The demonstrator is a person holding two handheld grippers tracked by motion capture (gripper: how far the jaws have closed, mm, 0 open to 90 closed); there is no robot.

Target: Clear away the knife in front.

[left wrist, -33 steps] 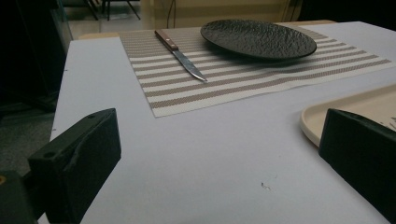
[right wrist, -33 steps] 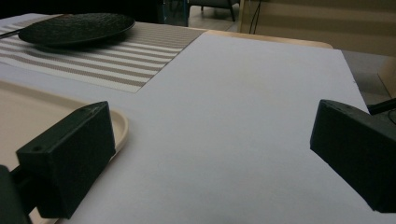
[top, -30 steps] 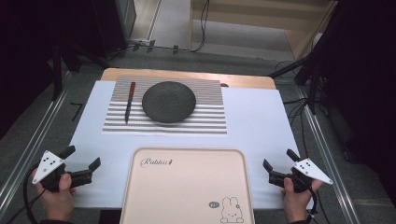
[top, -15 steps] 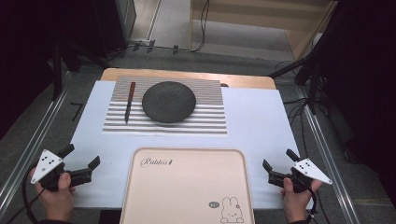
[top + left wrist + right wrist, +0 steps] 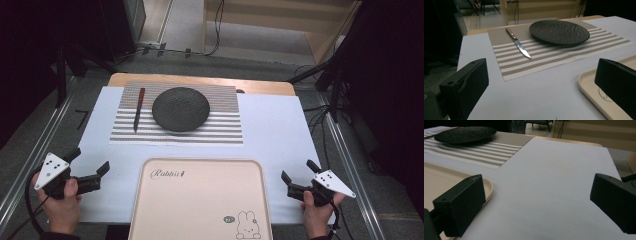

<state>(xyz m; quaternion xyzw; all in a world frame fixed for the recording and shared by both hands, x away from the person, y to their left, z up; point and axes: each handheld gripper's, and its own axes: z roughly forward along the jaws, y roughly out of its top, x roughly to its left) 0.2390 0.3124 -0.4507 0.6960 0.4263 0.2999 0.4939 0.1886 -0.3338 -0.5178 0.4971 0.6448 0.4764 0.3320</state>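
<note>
Tray lies flat at the near counter edge between the left gripper and right gripper, both with jaws spread and holding nothing, so each should close squarely on its side rim for a level lift.

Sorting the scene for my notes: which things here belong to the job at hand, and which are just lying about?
Likely in use, though nothing is held yet:
knife
black plate
beige tray
left gripper, right gripper, both open

Just there:
striped placemat
white table cover
</note>
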